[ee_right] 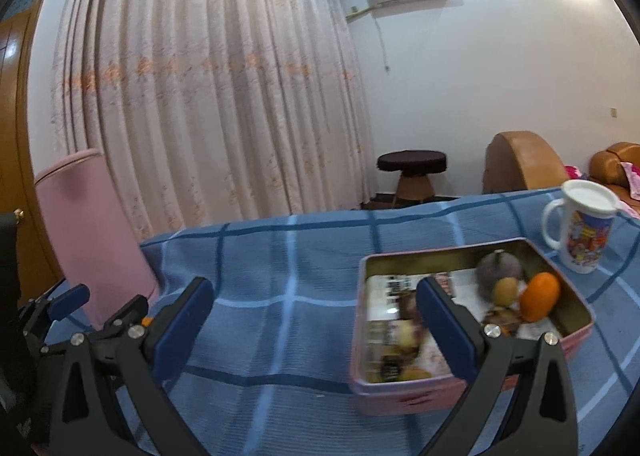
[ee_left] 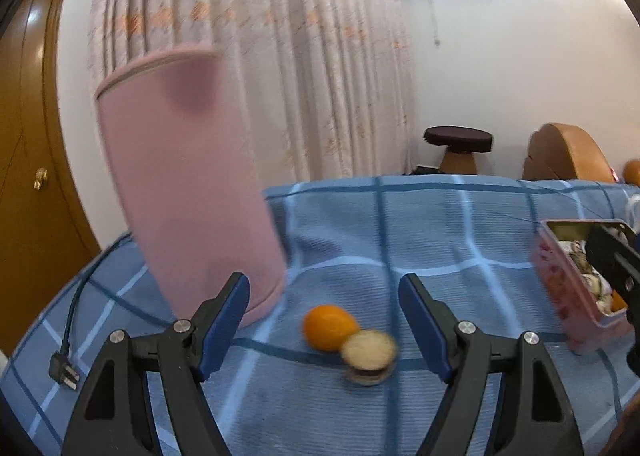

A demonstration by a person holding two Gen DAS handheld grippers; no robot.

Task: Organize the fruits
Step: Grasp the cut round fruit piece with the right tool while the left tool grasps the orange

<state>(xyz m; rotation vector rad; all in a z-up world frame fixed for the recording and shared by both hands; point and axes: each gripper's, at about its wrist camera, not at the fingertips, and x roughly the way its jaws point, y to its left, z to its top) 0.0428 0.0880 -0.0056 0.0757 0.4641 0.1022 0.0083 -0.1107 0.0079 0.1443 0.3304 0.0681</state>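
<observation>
L to R on the blue-checked bench (ee_left: pixel 460 240): pink cover (ee_left: pixel 188 192) at left; left tool (ee_left: pixel 324 324) released, jaws wide, orange (ee_left: pixel 329 327) + cut round fruit (ee_left: pixel 369 352) touching, lying btwn them; right tool (ee_right: pixel 316 318) released, empty; pink tin (ee_right: pixel 576 320) w/ fruit incl orange (ee_right: pixel 539 296); white mug (ee_right: pixel 580 228) far right

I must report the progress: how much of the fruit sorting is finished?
Done: an orange fruit and others lie in the pink tin. In hand: nothing; both tongs, left and right, are open. Left: one orange and a round halved piece on the blue cloth.
</observation>
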